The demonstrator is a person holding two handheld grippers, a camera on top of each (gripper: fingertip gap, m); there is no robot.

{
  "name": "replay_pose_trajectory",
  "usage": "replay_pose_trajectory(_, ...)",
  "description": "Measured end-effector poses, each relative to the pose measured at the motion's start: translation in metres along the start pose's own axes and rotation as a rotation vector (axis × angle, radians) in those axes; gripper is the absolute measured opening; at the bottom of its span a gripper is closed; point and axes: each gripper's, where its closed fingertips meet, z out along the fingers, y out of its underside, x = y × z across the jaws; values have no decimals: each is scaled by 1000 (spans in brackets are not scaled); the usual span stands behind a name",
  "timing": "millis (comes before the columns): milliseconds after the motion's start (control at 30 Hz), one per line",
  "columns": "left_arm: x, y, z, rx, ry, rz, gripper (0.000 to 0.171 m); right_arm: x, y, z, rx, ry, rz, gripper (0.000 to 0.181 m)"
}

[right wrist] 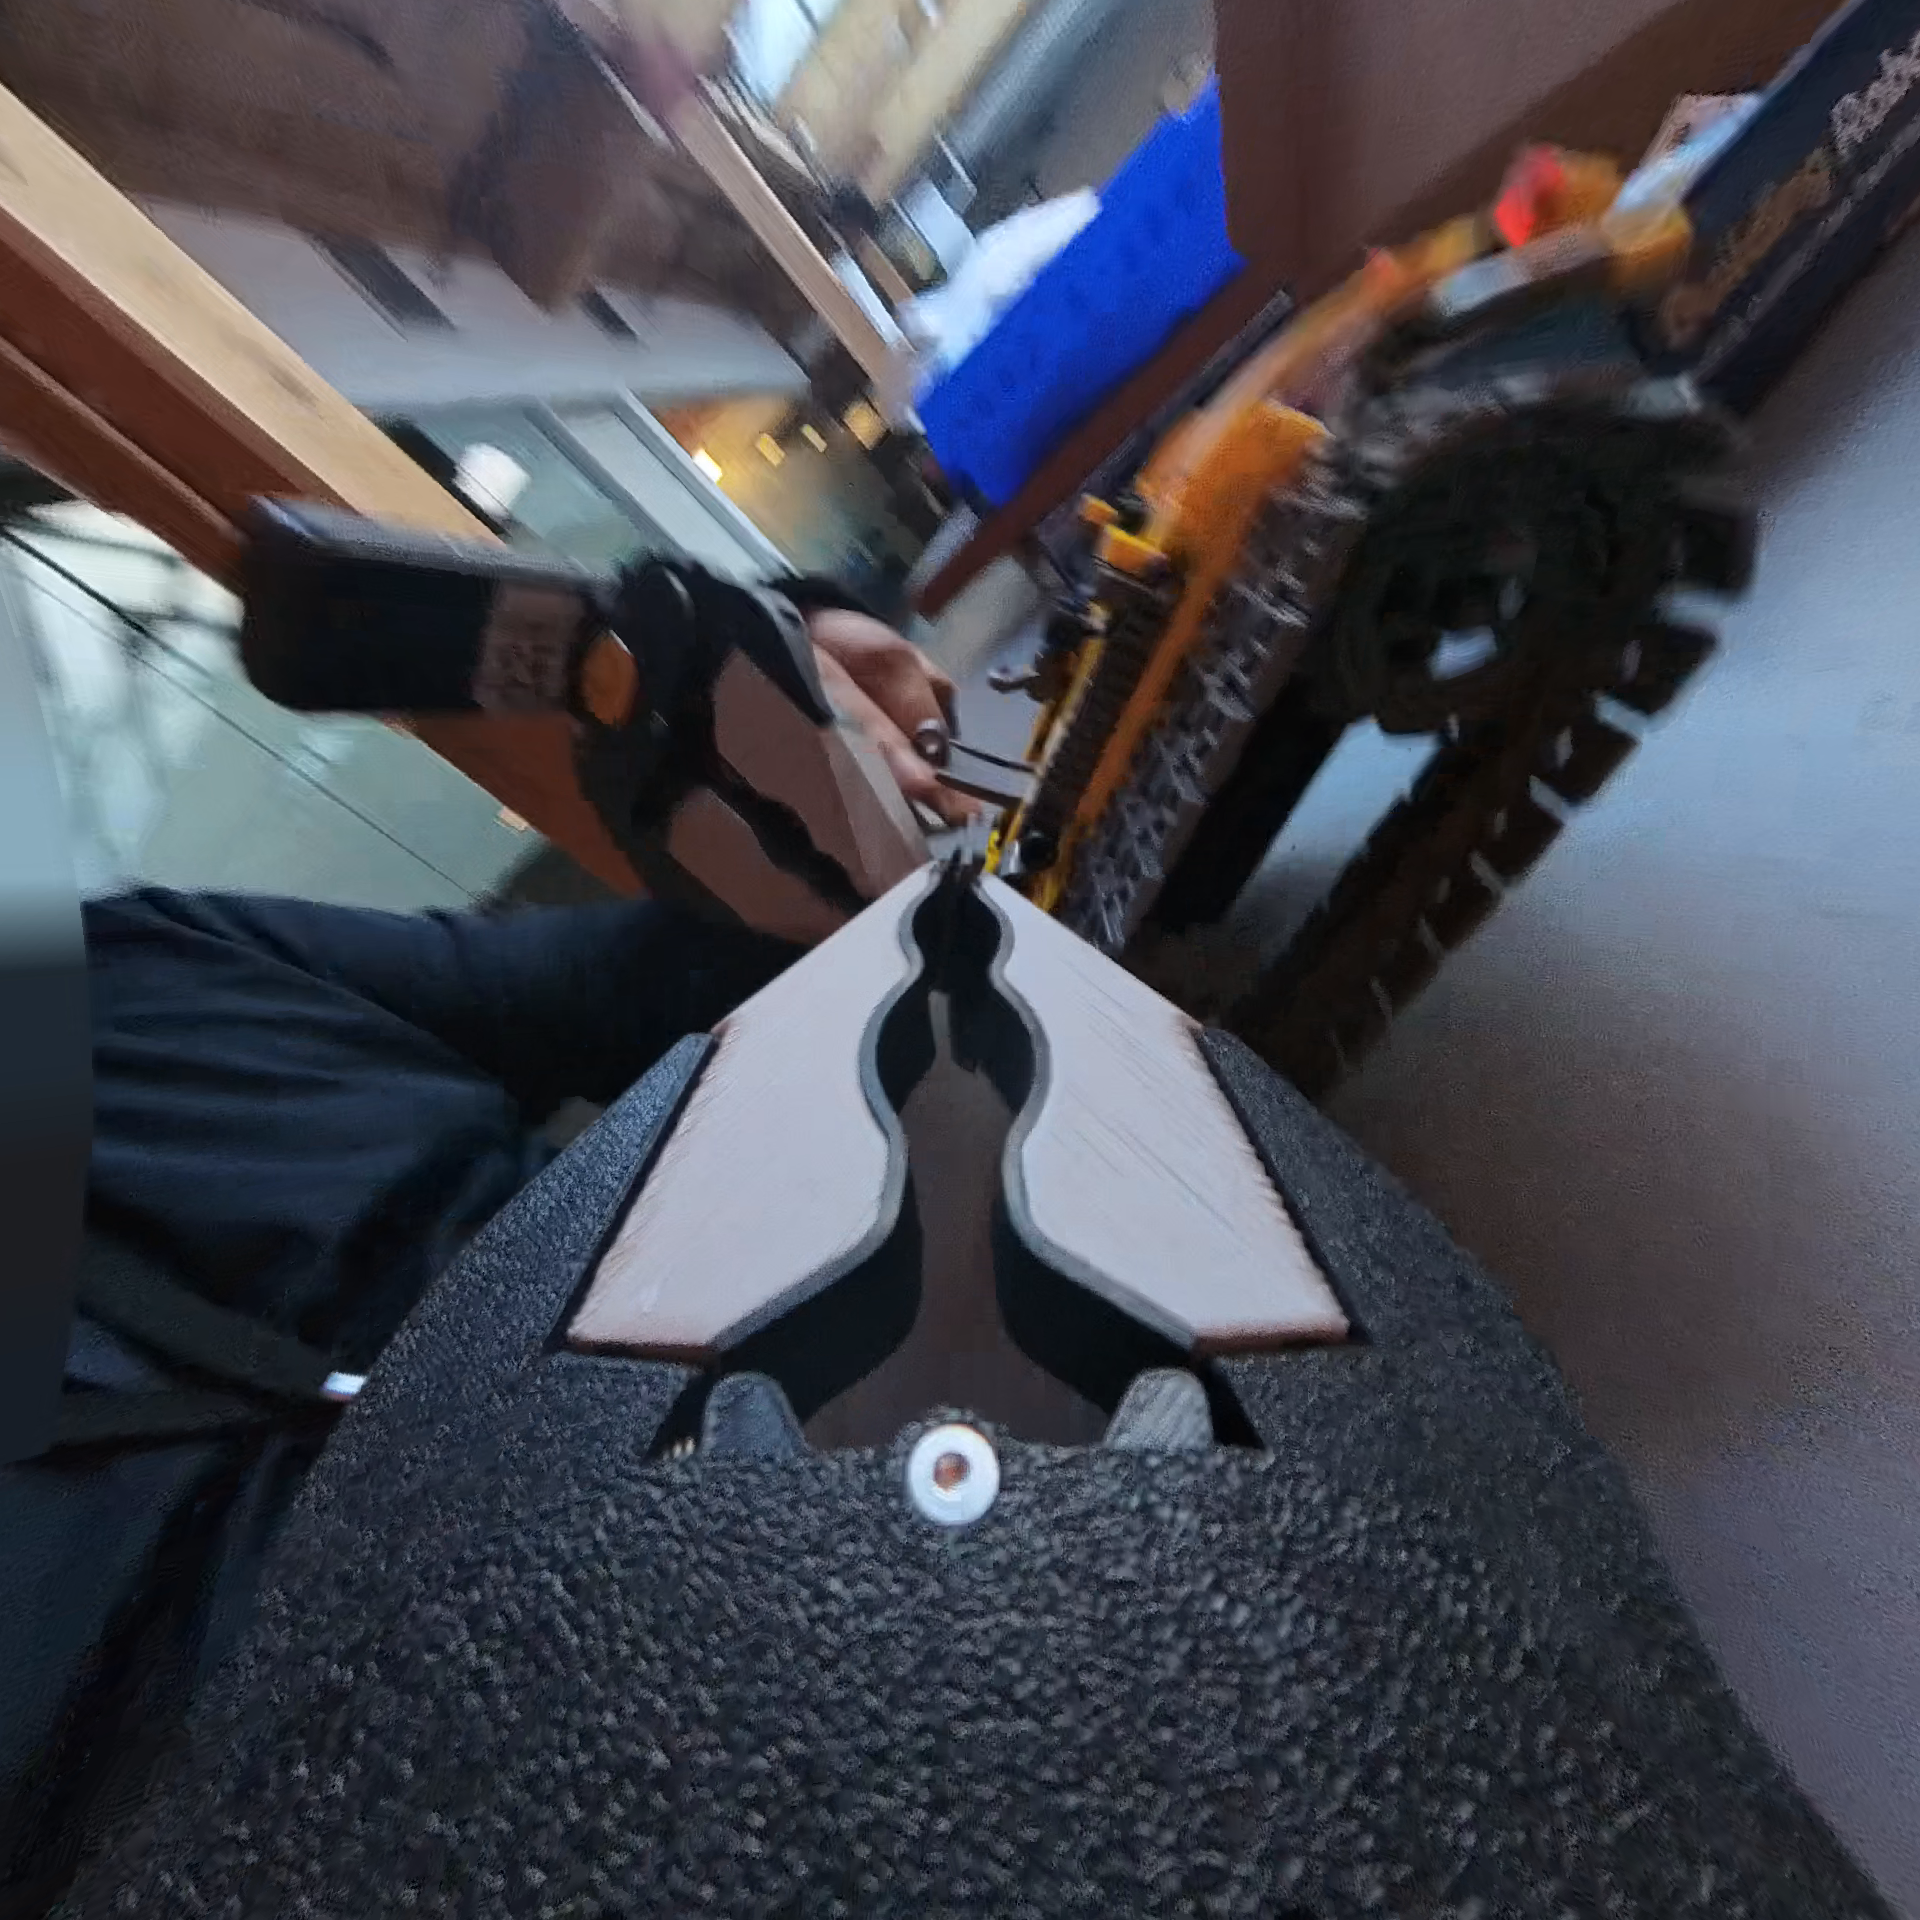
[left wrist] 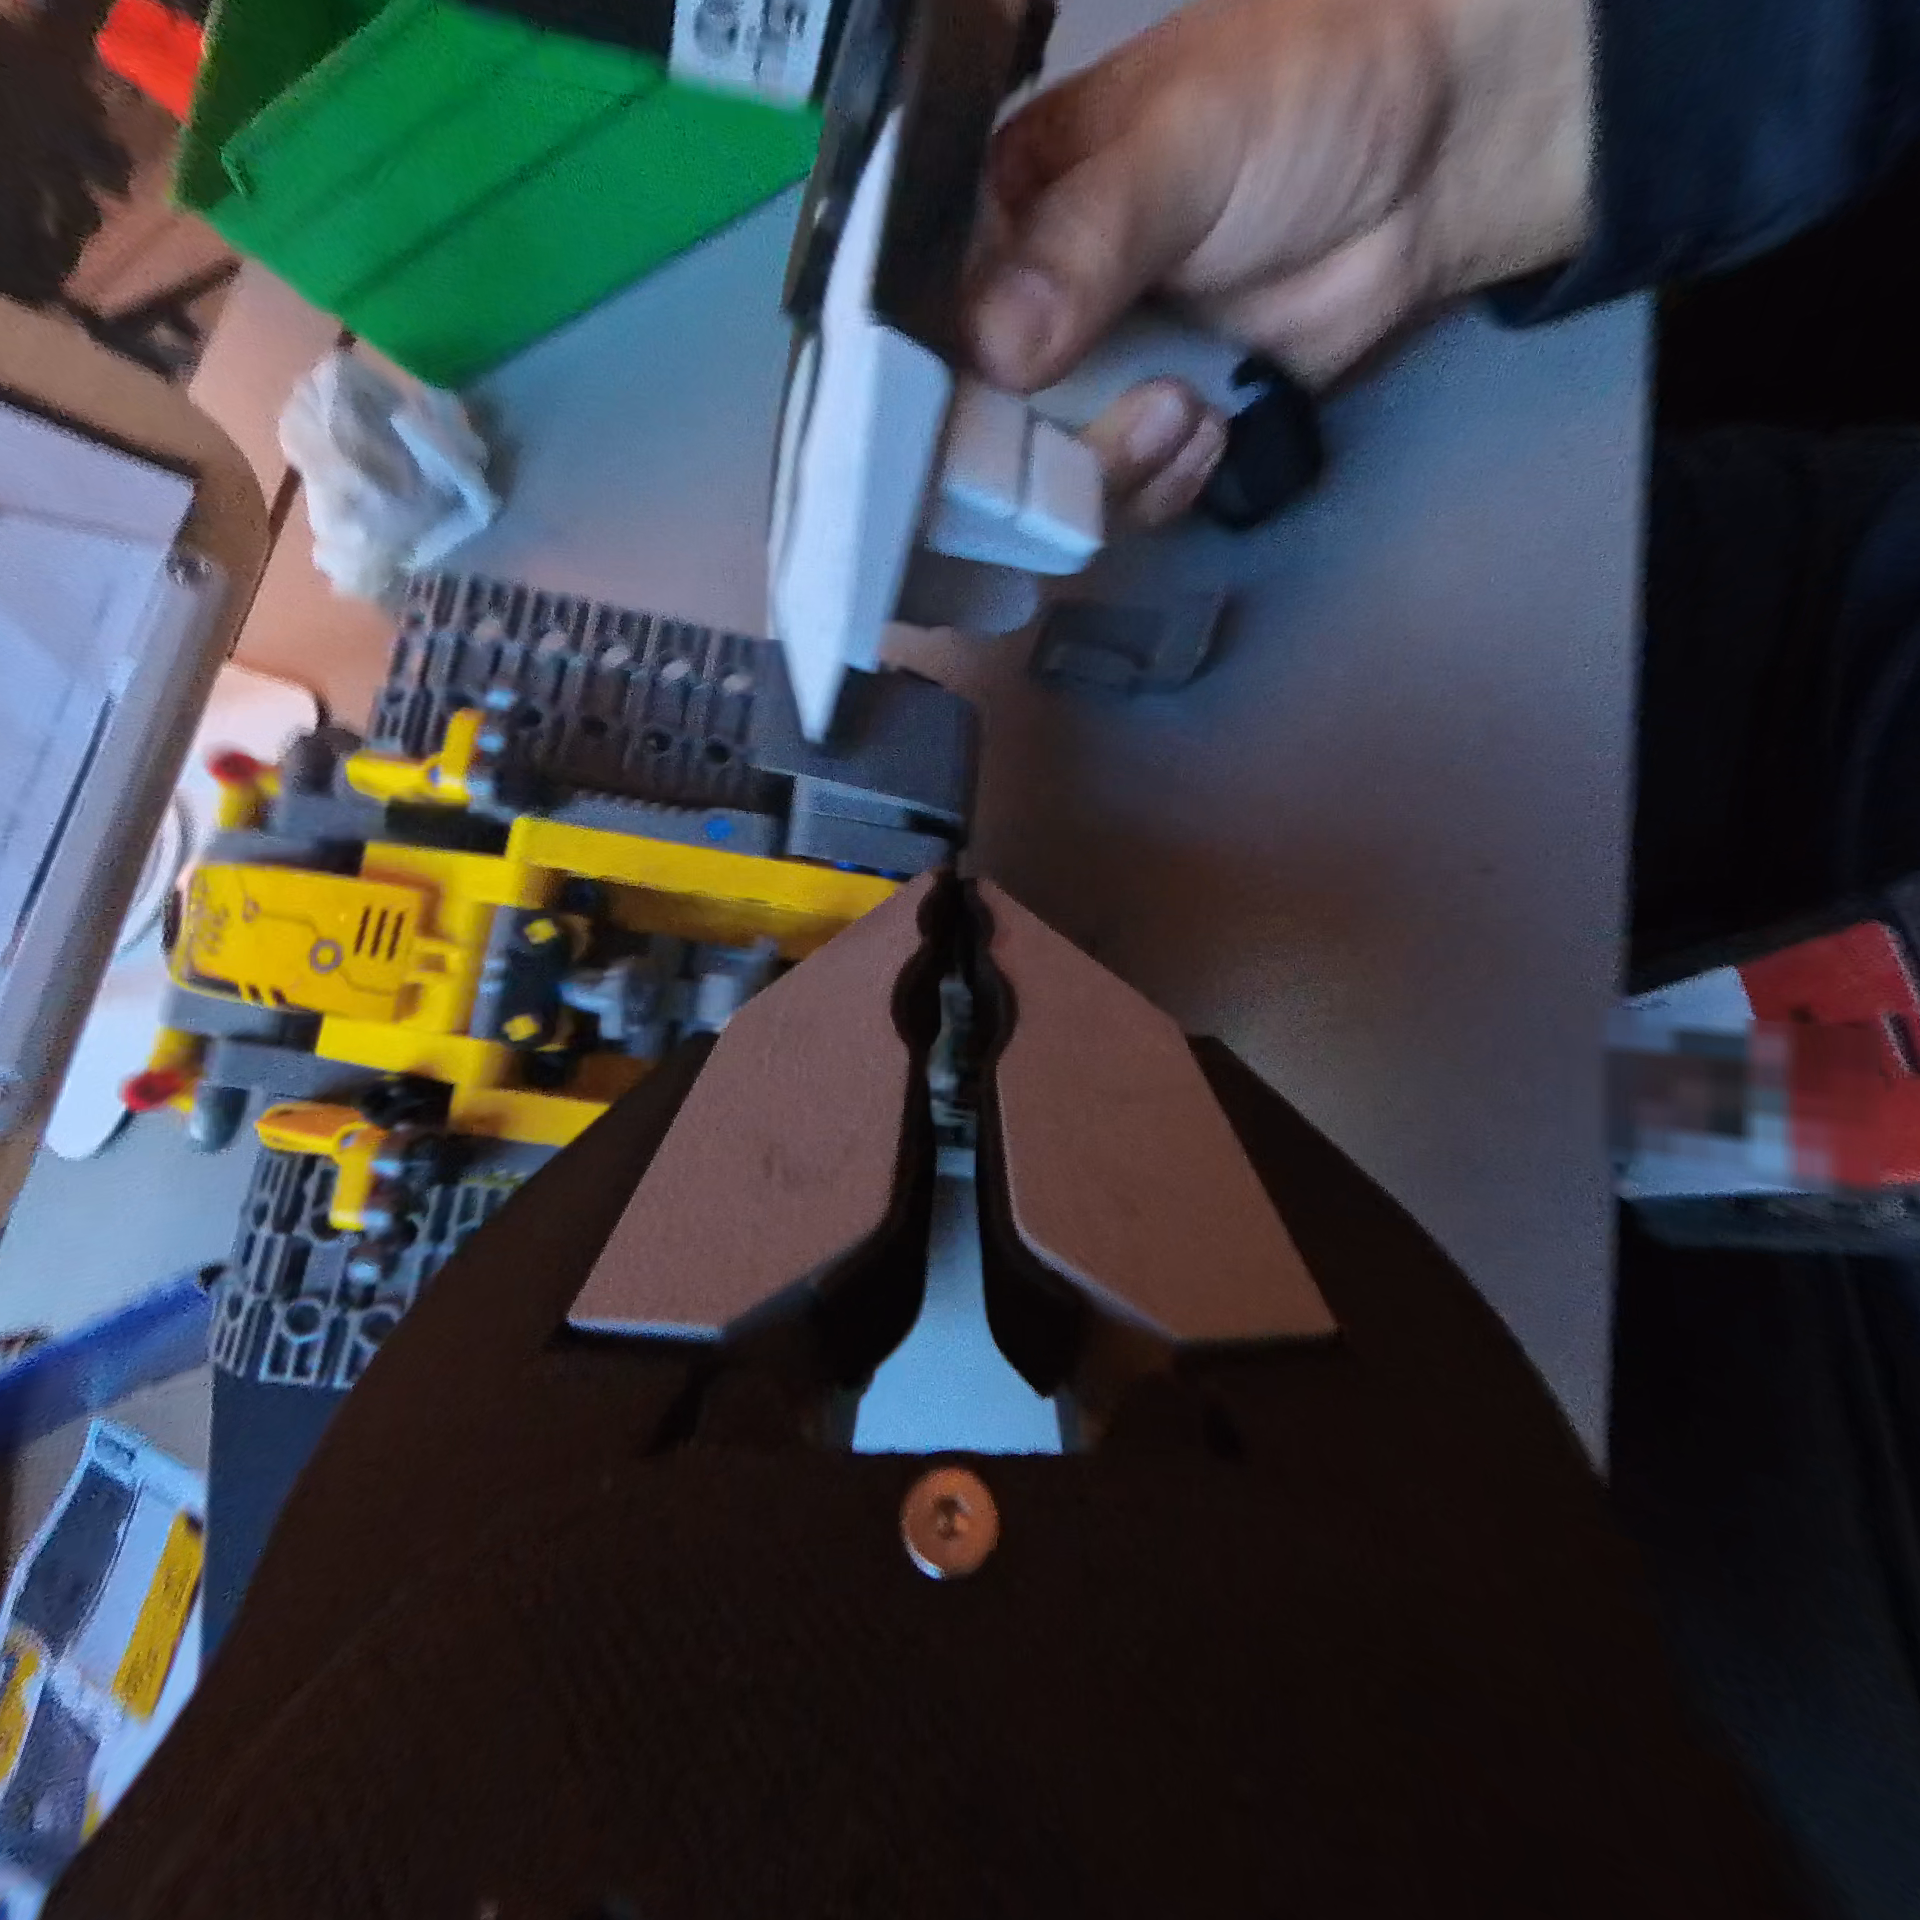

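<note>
A yellow and grey brick-built tracked vehicle (left wrist: 468,935) lies on the grey table (left wrist: 1351,831). My left gripper (left wrist: 951,883) is shut, its tips pressed together at the corner of the vehicle's grey end block. I cannot tell whether a thin part is pinched between them. The right gripper (left wrist: 821,717), held by a hand (left wrist: 1247,208), touches the top of the same grey block. In the right wrist view my right gripper (right wrist: 956,871) is shut at the vehicle's (right wrist: 1247,644) end, beside the left gripper (right wrist: 914,842). The view is blurred.
A green bin (left wrist: 468,177) stands at the back. A crumpled white bag of parts (left wrist: 384,478) and a small dark grey part (left wrist: 1132,639) lie on the table. A brown-edged box (left wrist: 104,623) is at the left, printed sheets (left wrist: 94,1621) at the lower left, a blue bin (right wrist: 1091,312) beyond.
</note>
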Motion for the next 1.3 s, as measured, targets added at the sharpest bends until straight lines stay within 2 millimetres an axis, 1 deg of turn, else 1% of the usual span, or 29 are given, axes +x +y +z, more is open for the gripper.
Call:
replay_pose_trajectory(33, -5, 5, 3, -16, -24, -1, 0, 4, 4, 2, -32, 36, -15, 0)
replay_pose_trajectory(67, -7, 4, 5, 1, -31, -9, 0, 6, 6, 5, -39, 52, -11, 0)
replay_pose_trajectory(167, -6, -2, 0, 30, -15, -24, 0, 5, 6, 8, -38, 19, 30, 2)
replay_pose_trajectory(267, -15, 3, -5, -12, -82, 0, 0, 5, 6, 9, -30, 20, 33, 4)
replay_pose_trajectory(333, -19, 7, -5, -36, -104, -23, 0, 6, 5, 8, -24, 23, 42, 5)
replay_pose_trajectory(433, -27, 8, -8, -40, -129, -99, 22, 10, 4, 8, -19, 45, 43, 5)
replay_pose_trajectory(533, -33, 8, -14, -31, -122, -223, 44, 10, 5, 8, -22, 50, 42, 5)
replay_pose_trajectory(567, -36, 8, -17, -30, -129, -259, 49, 10, 5, 8, -22, 52, 42, 5)
replay_pose_trajectory(667, -53, 18, -25, -59, -202, -301, 53, 10, 5, 8, -26, 50, 42, 6)
replay_pose_trajectory(733, -58, 28, -29, -89, -229, -297, 53, 10, 6, 9, -32, 48, 38, 6)
replay_pose_trajectory(833, -56, 41, -22, -145, -219, -271, 53, 8, 7, 10, -43, 44, 29, 5)
replay_pose_trajectory(867, -55, 42, -19, -145, -210, -263, 50, 8, 8, 10, -46, 45, 27, 5)
replay_pose_trajectory(900, -51, 40, -17, -130, -180, -262, 42, 9, 8, 10, -46, 50, 26, 5)
replay_pose_trajectory(1000, -43, 37, -15, -102, -109, -271, 26, 8, 8, 10, -50, 44, 21, 5)
replay_pose_trajectory(1167, -42, 37, -17, -78, -90, -255, 25, 6, 10, 11, -59, 33, 20, 6)
replay_pose_trajectory(1300, -43, 37, -17, -57, -84, -262, 28, 5, 10, 12, -64, 23, 29, 6)
